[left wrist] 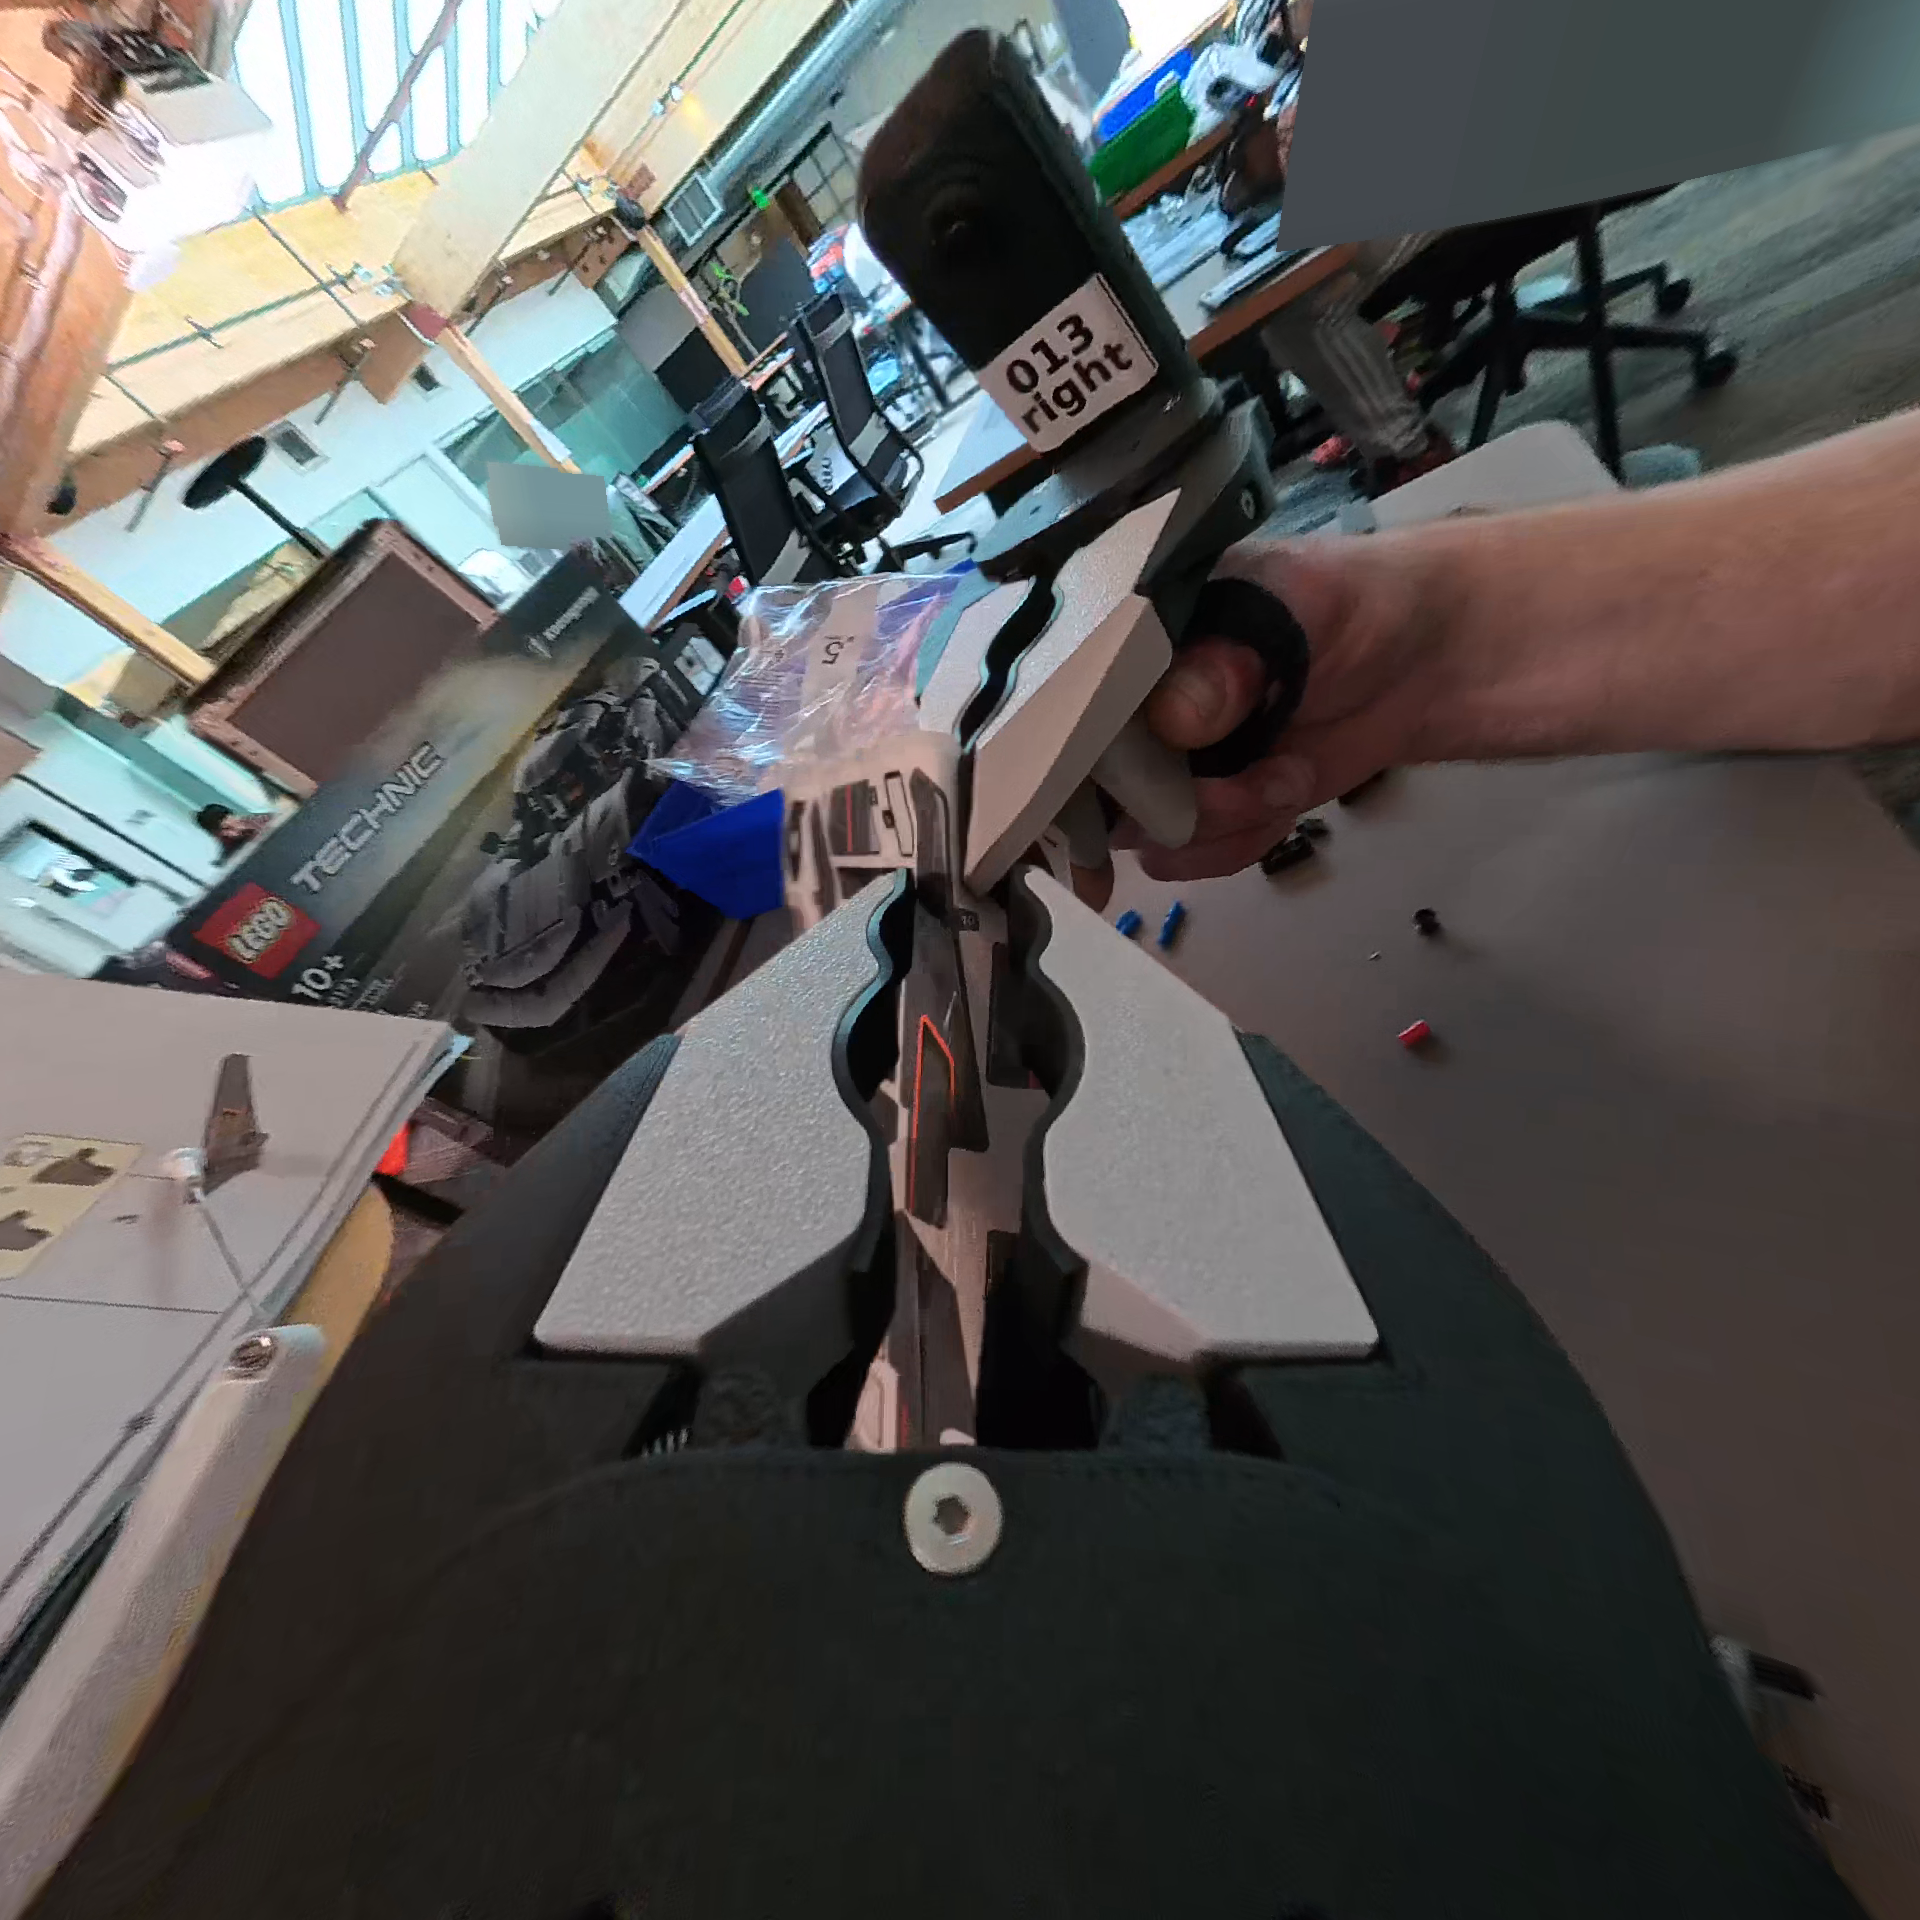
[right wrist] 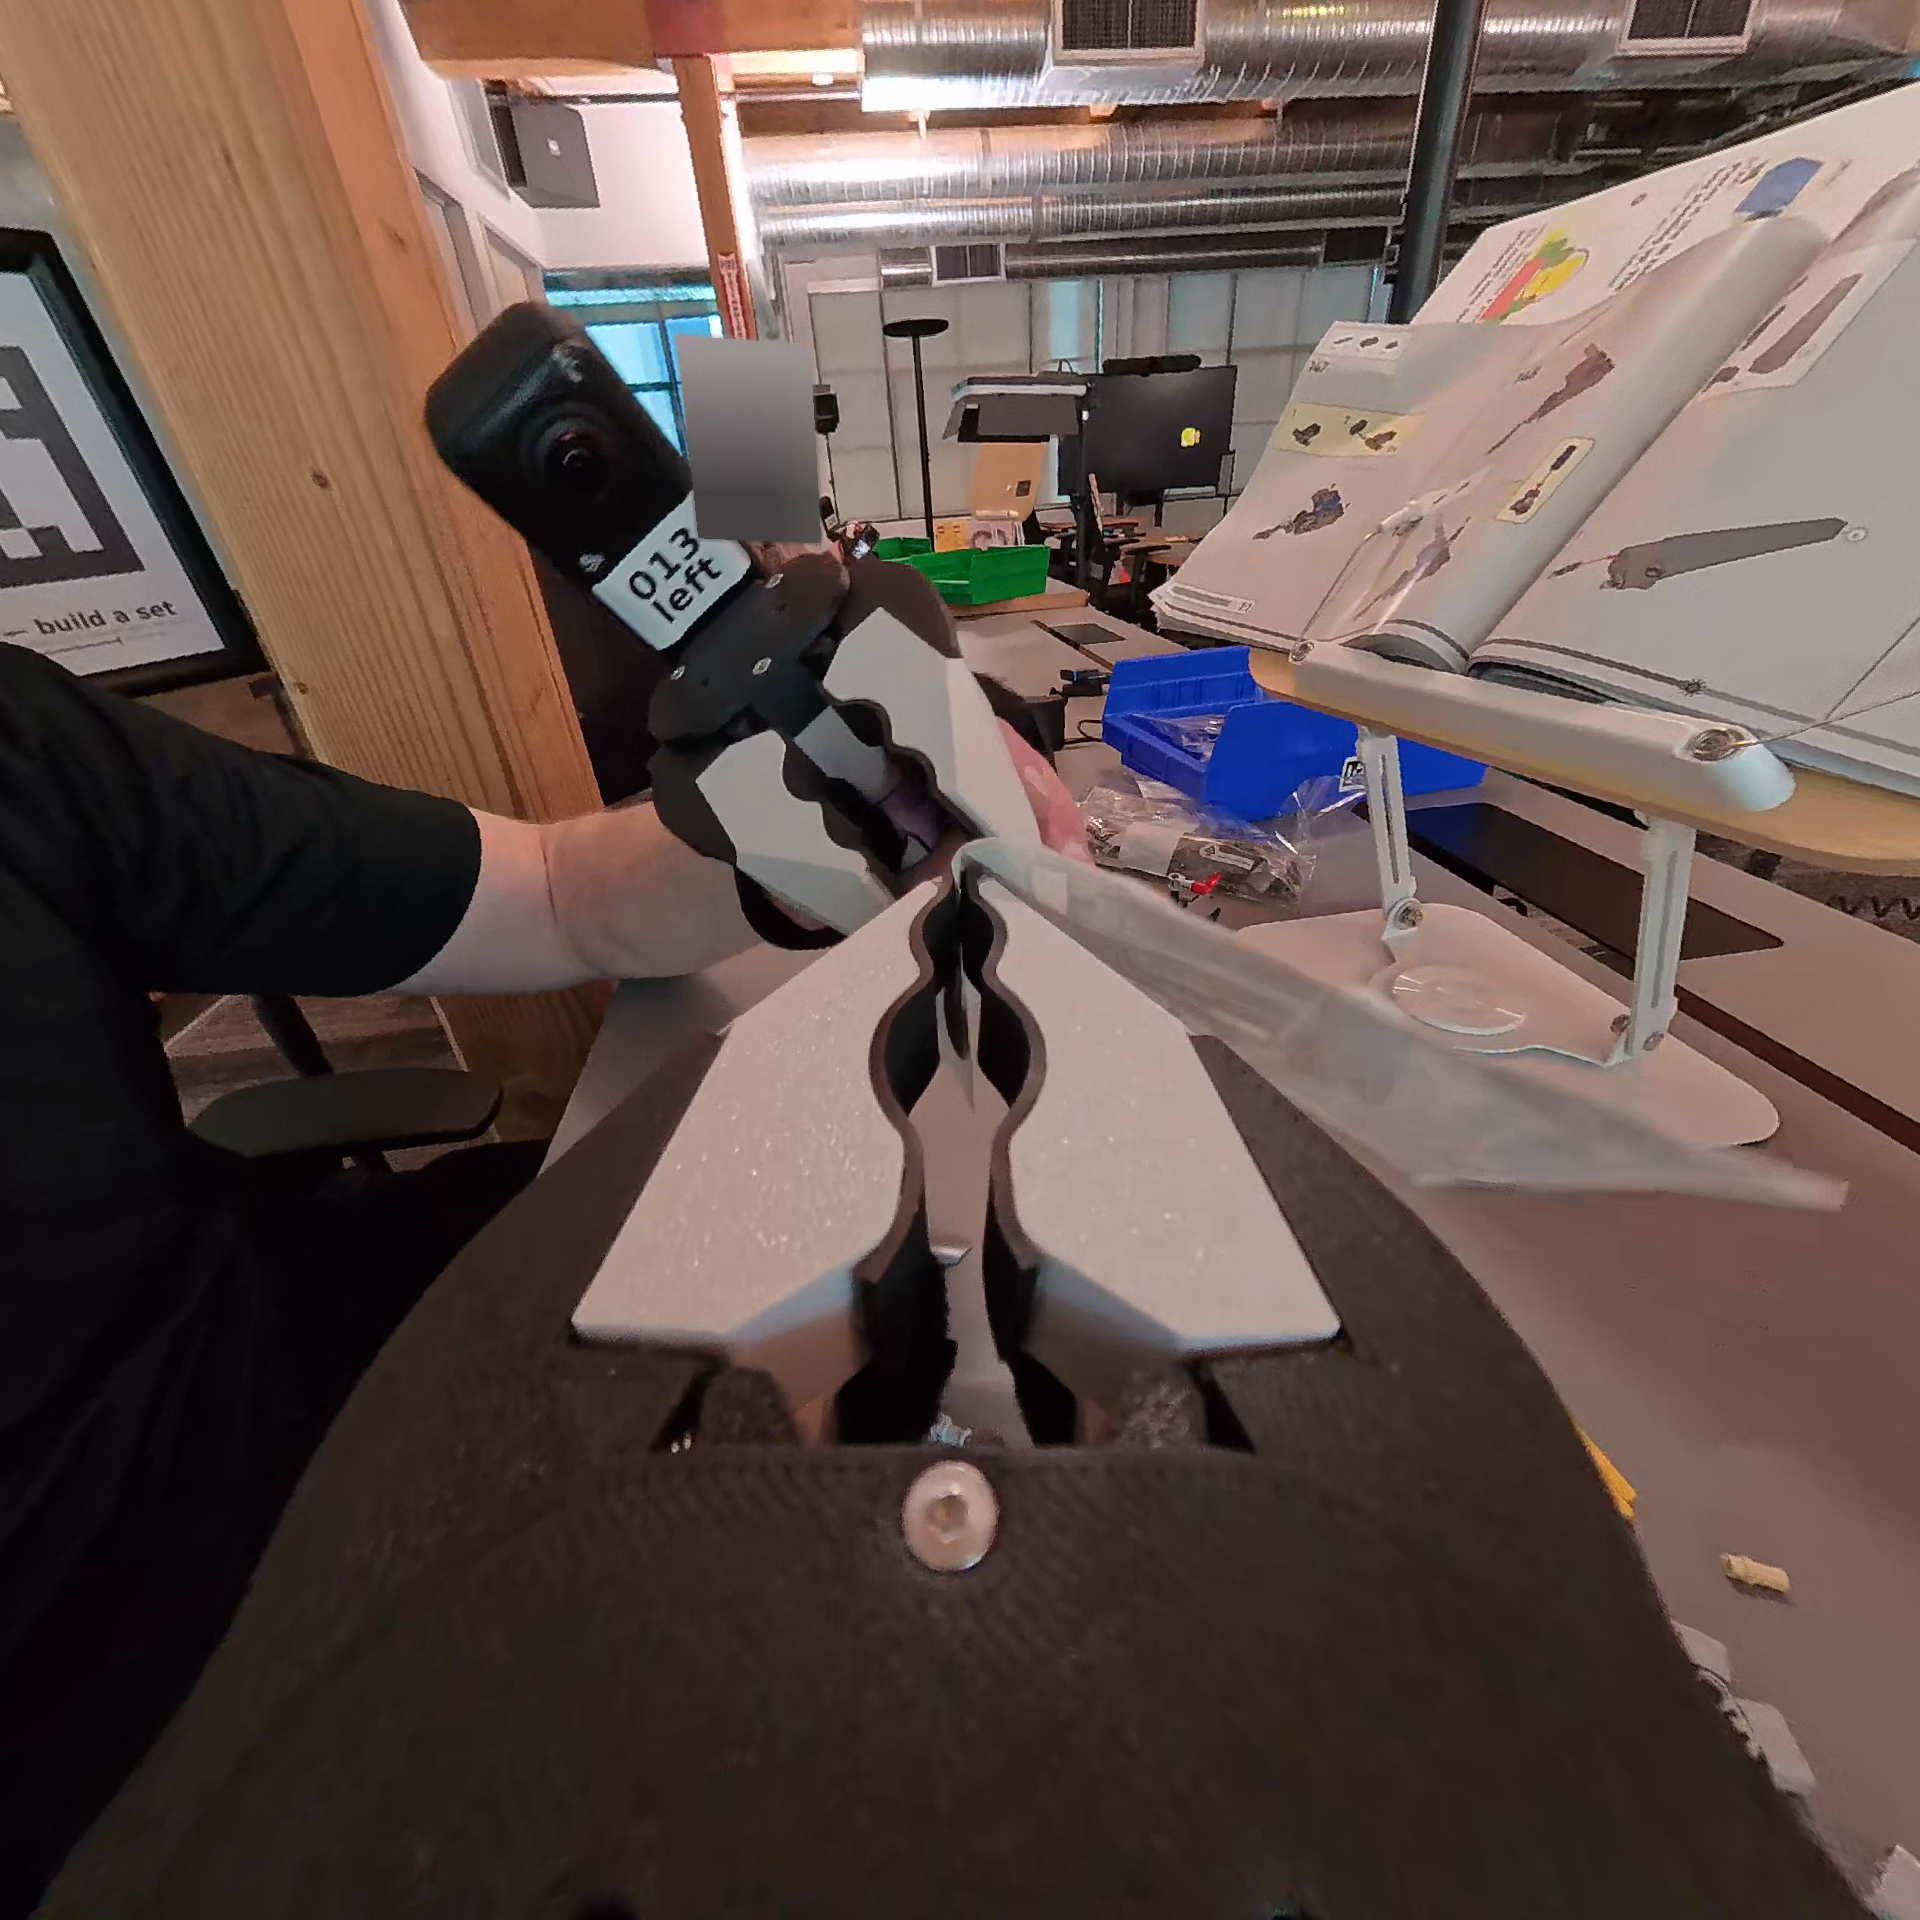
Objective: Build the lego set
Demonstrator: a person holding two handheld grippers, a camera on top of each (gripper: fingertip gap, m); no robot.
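I hold a sticker sheet (left wrist: 935, 1081), white with dark and red shapes, between both grippers above the table. My left gripper (left wrist: 961, 894) is shut on its near end. My right gripper (left wrist: 977, 862) comes in from the upper right, held by a hand, and is shut on the sheet's far end, tip to tip with the left. A crinkled clear plastic wrapper (left wrist: 810, 675) sticks out behind it. In the right wrist view my right gripper (right wrist: 961, 888) is shut on the thin sheet edge, a clear plastic film (right wrist: 1351, 1039) trails to the right, and the left gripper (right wrist: 920, 868) meets it.
A black Lego box (left wrist: 312, 883) stands at the left. An open instruction book on a white stand (right wrist: 1558, 540) is at the right. A blue bin (right wrist: 1247, 738) and a bag of parts (right wrist: 1195, 842) lie behind. Small loose pieces (left wrist: 1413, 1032) dot the grey table (left wrist: 1558, 1143). Left and right tips are no more than a few centimetres apart.
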